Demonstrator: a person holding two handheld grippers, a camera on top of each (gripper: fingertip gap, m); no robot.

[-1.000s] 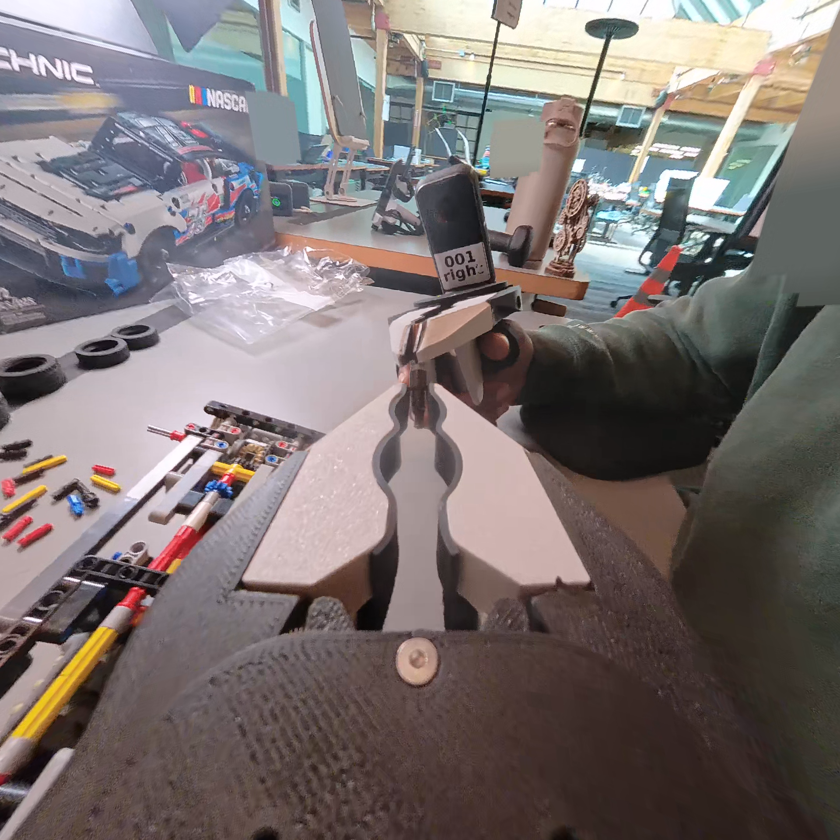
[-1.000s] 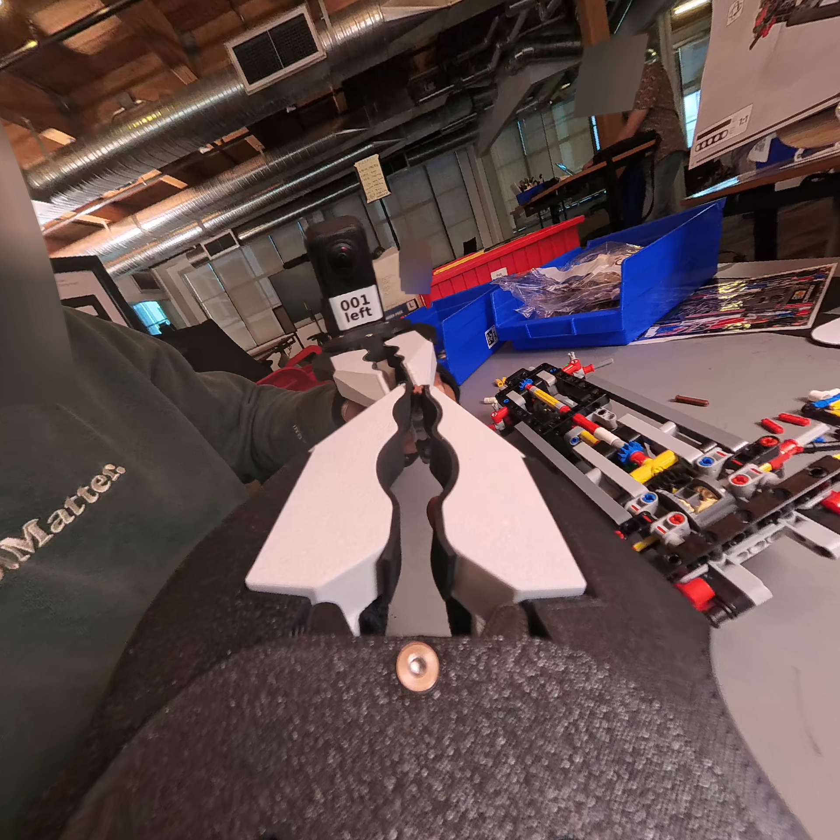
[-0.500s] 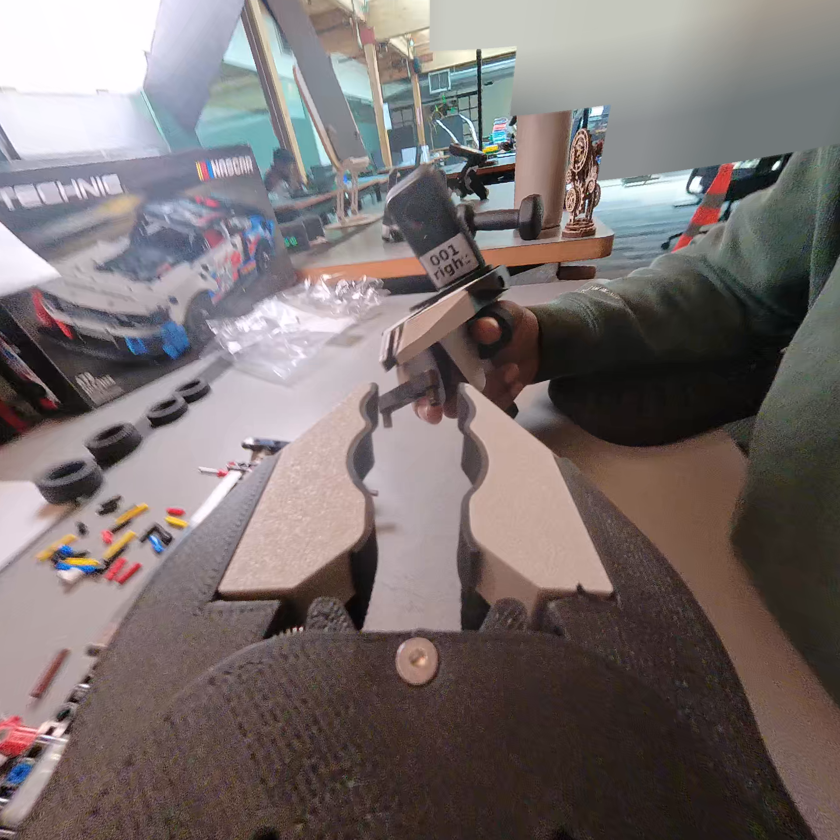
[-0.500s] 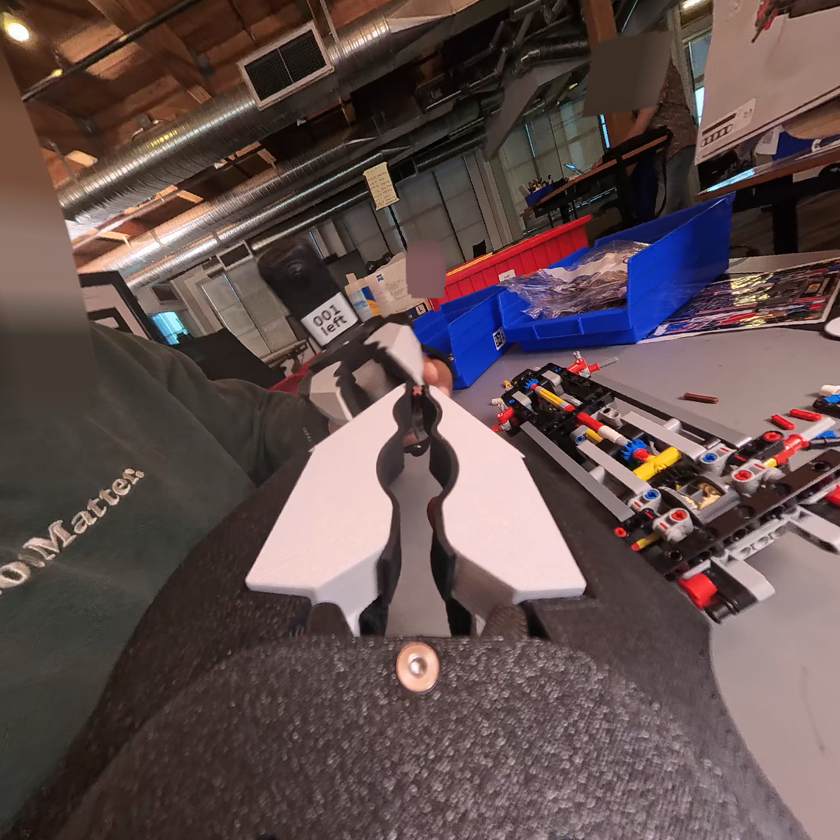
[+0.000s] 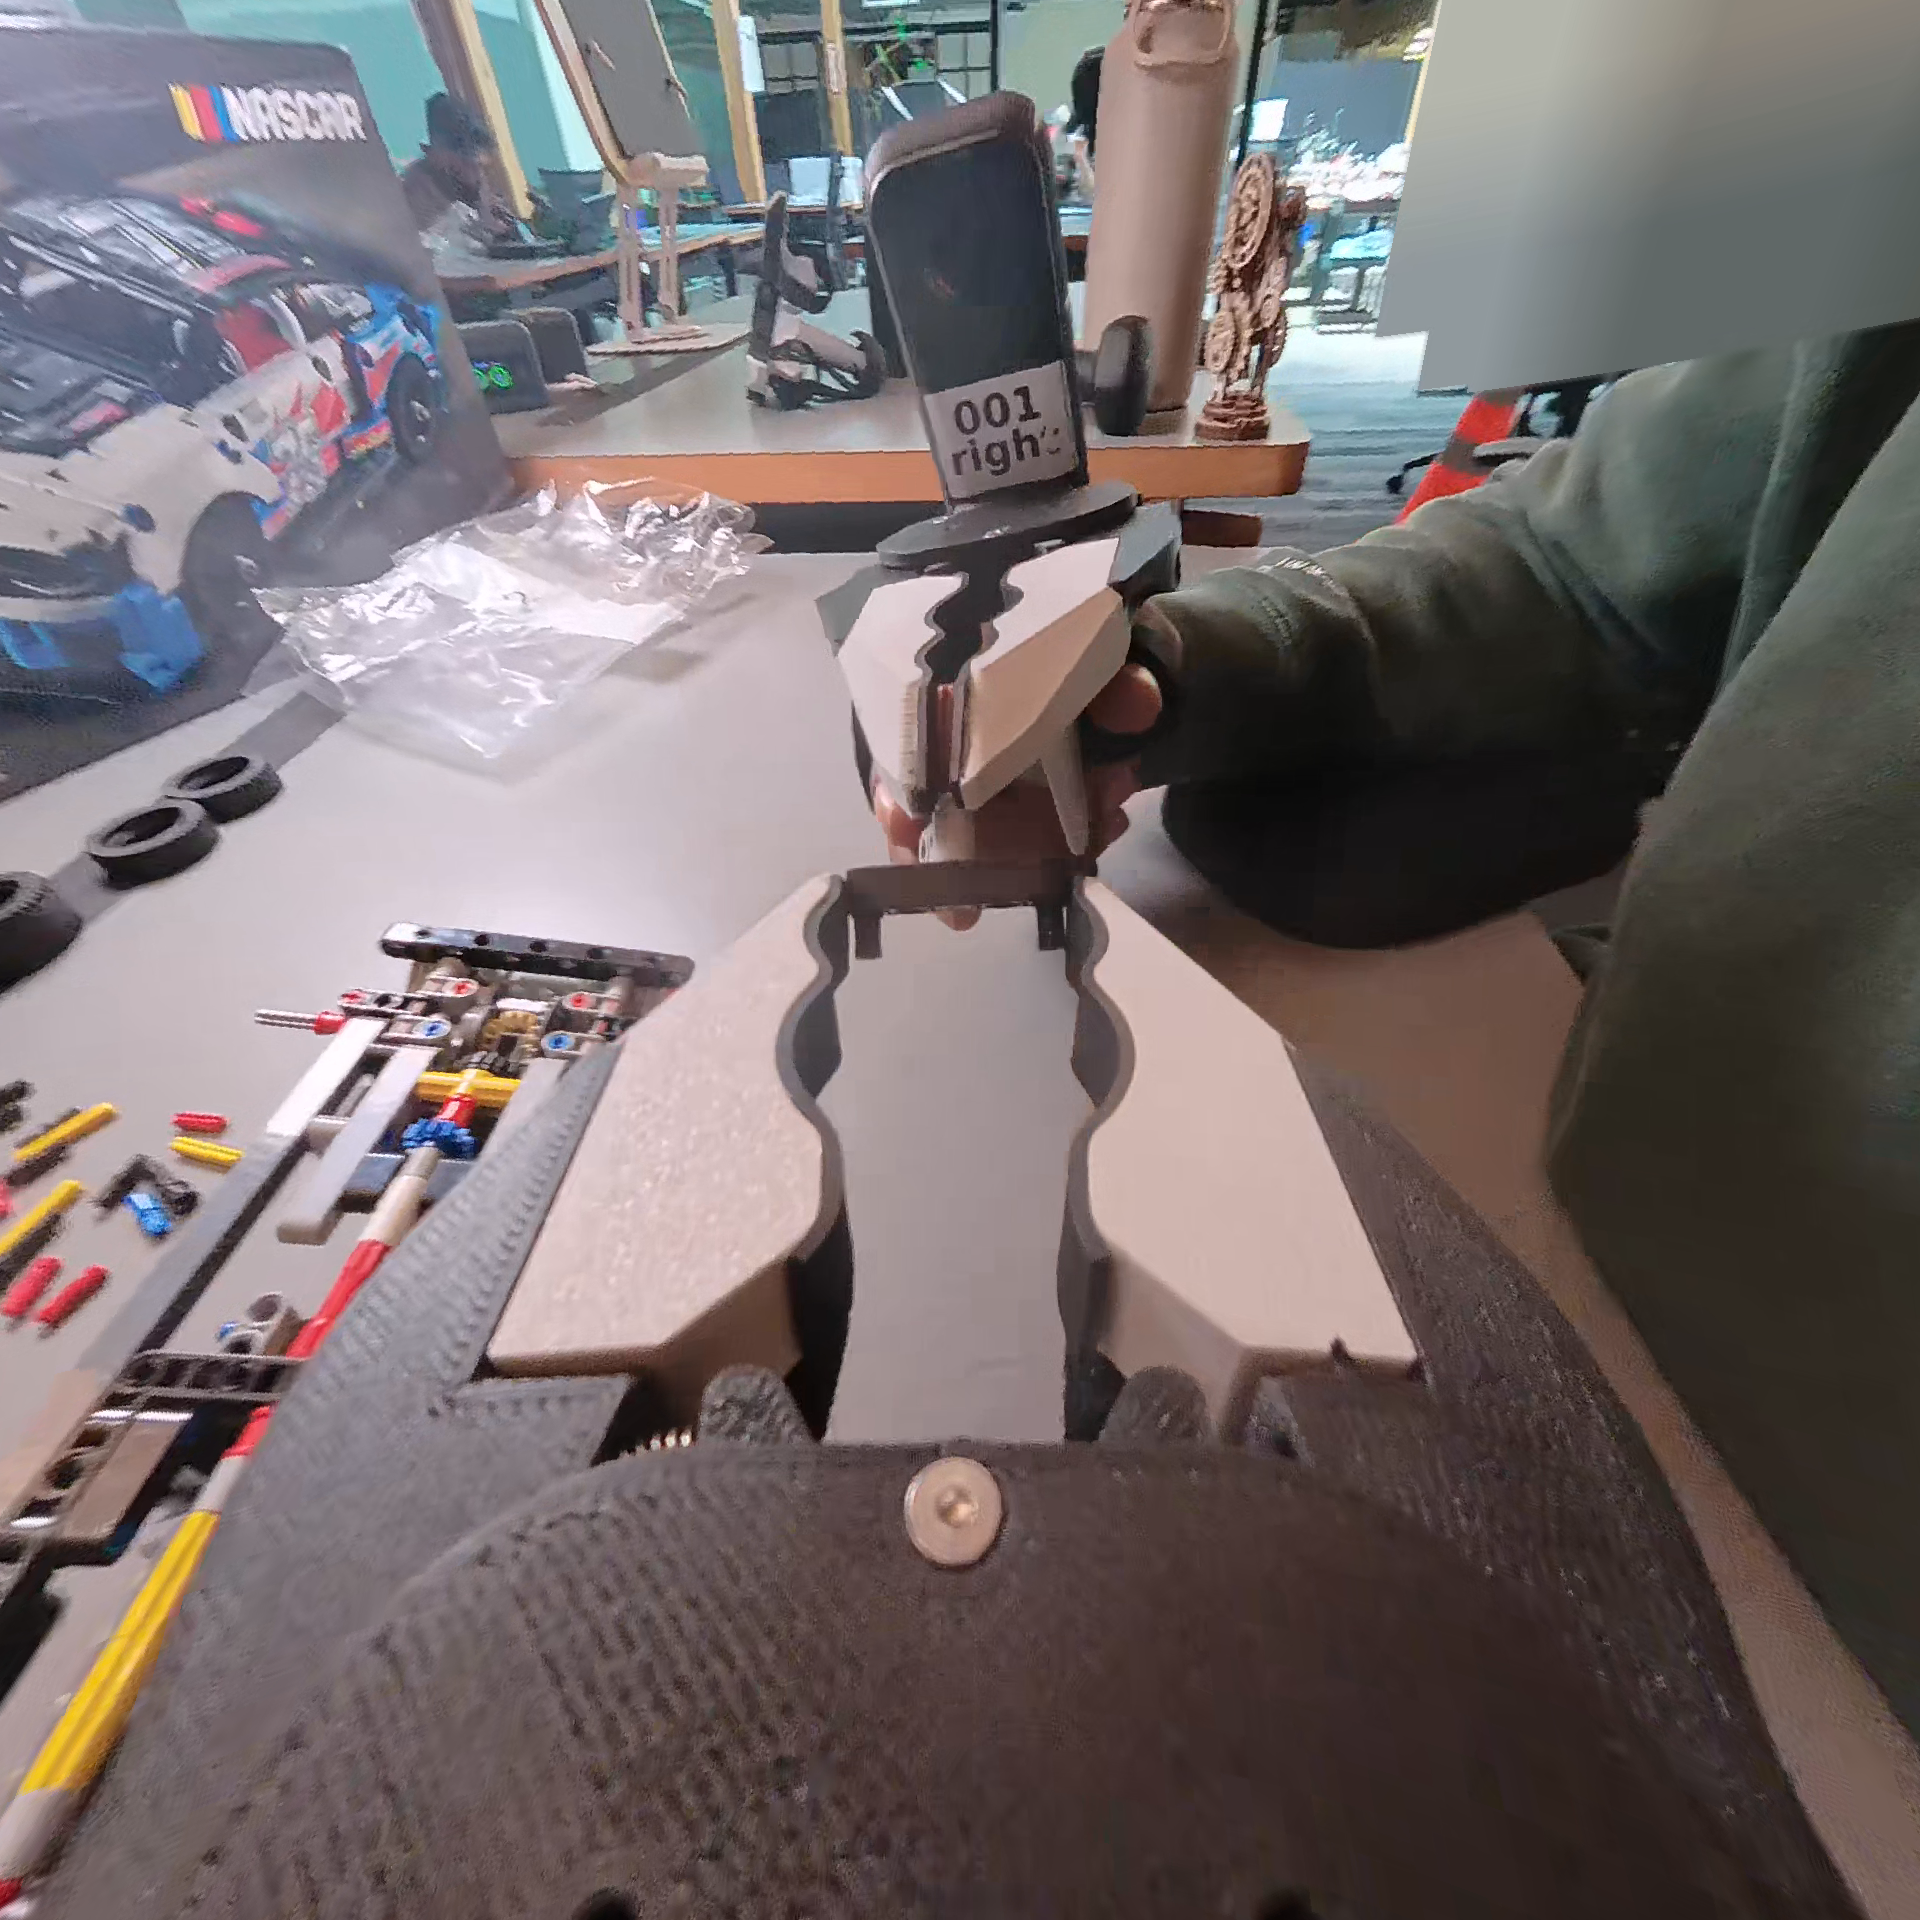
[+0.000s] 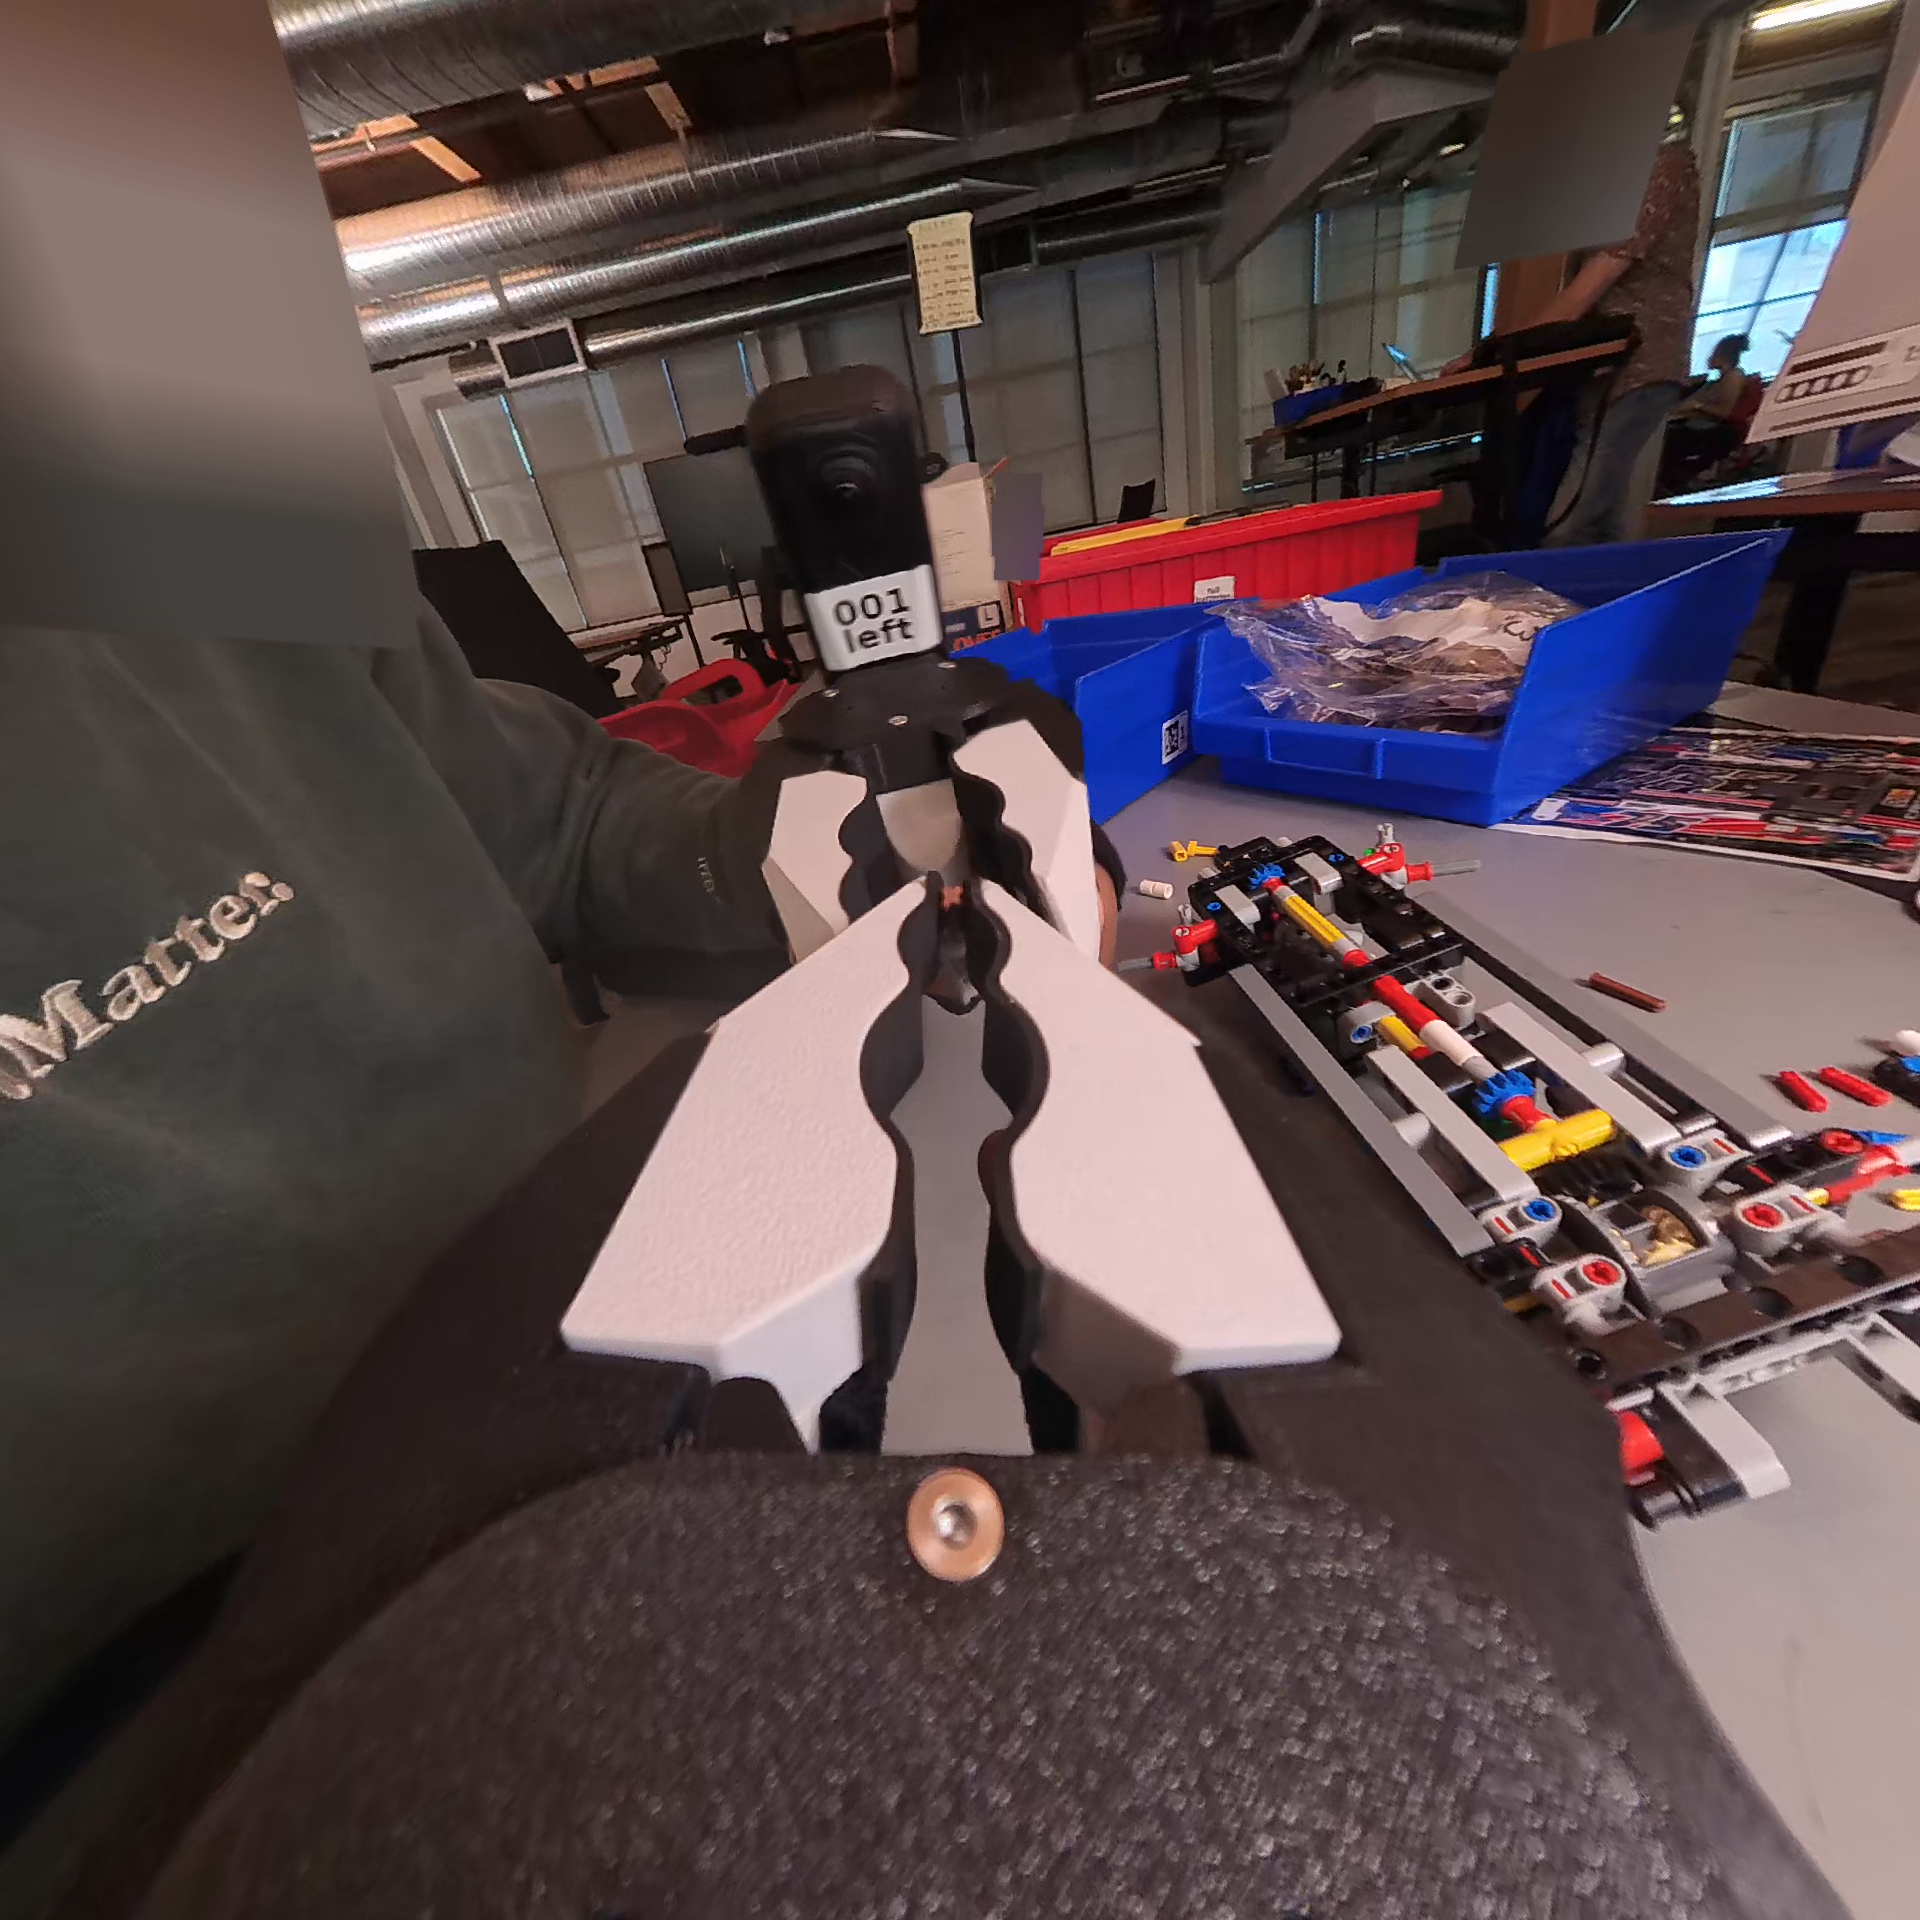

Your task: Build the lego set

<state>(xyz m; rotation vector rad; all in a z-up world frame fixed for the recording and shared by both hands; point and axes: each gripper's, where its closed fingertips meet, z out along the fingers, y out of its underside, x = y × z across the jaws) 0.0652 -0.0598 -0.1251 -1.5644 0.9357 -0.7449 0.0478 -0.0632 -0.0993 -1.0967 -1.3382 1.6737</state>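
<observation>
Two hand-held grippers meeting in the air above a grey table [image 5: 623, 790], tip to tip. Left gripper [image 5: 956, 914] — fingers spread wide, spanning a dark U-shaped lego frame [image 5: 961, 883] whose two short legs point down; whether the pads press its ends or merely flank it cannot be told. Right gripper [image 6: 951, 914] — fingers drawn nearly together on a small reddish-brown piece [image 6: 948, 896], which in the left wrist view shows as a brown sliver [image 5: 940, 727] between the fingertips with a pale end below, just above the frame's crossbar.

The task's main thing, the long chassis [image 6: 1455, 1060] of black and grey beams with a red-and-yellow shaft, lies flat on the table beside the grippers and apart from both; loose red and yellow pins [image 5: 62, 1226], black tyres [image 5: 156, 836], a clear bag [image 5: 488, 613] and the set's box [image 5: 187, 343] lie beyond; a blue bin [image 6: 1507, 707] stands behind the chassis.

Likely step: joining the small piece to the frame in mid-air. Risks, as judged: the frame, held only across a wide span, could pivot or drop under push; the small piece, pinched at its tip, may tilt and miss its hole; either would fall among the loose parts.
</observation>
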